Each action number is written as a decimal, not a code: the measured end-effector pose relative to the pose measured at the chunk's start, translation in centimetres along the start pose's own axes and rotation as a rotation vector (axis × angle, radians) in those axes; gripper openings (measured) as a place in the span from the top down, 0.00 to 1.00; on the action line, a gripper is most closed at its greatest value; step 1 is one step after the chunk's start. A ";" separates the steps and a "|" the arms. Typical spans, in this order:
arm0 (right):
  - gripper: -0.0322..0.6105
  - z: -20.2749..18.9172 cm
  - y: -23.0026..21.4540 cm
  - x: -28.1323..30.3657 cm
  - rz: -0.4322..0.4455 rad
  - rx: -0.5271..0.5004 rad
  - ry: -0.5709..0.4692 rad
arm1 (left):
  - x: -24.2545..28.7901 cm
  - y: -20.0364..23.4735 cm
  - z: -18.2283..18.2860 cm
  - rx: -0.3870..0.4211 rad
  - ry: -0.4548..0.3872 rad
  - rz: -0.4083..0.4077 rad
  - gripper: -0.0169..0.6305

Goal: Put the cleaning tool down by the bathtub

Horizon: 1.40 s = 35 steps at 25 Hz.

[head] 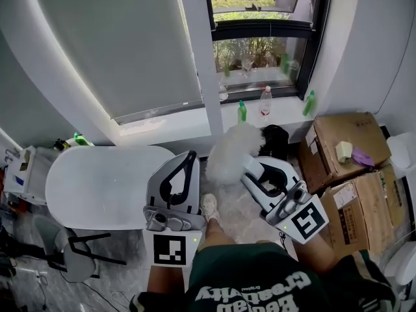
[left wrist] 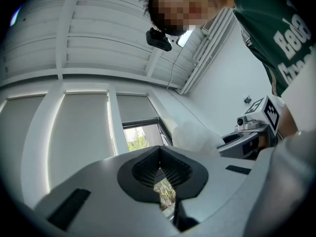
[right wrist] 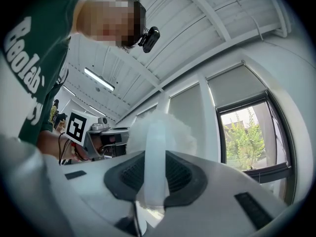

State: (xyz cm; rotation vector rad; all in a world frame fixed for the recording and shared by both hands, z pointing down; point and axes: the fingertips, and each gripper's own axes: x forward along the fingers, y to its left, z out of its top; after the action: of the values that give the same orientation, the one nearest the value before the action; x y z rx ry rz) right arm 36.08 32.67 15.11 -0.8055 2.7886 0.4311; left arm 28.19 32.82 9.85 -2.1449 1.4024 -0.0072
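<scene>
While the person stands between them, the white bathtub (head: 97, 187) sits at the left and two cardboard boxes (head: 338, 135) at the right. A grey stool (head: 65, 255) is just beside the tub's near end, and a black object (head: 276, 138) is on the floor under the sill. The right gripper (head: 250, 164) is clenched on the white handle of the cleaning tool (head: 233, 153), a fluffy white duster. Its head is held up off the floor, past the tub's right end and near the black object. The left gripper (head: 190, 155) has its jaws pressed together on nothing, over the tub's right edge. The boxes are closed; a pale block (head: 343, 151) and a purple thing (head: 363, 158) lie on the farther one. Two green bottles (head: 242, 111) and a clear bottle (head: 265, 103) stand on the windowsill (head: 169, 123). The floor (head: 244, 210) is pale and marbled, and a blind (head: 123, 44) covers the left window.
</scene>
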 end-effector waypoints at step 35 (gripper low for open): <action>0.81 -11.4 -20.3 30.7 -0.128 0.023 0.061 | 25.4 23.3 -19.5 -0.063 -0.057 -0.133 0.96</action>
State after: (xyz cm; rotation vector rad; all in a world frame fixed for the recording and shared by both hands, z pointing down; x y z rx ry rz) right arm 20.43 -2.46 12.89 -1.0008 2.7709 0.3575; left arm 14.17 -4.20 7.99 -2.2682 1.2418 0.0472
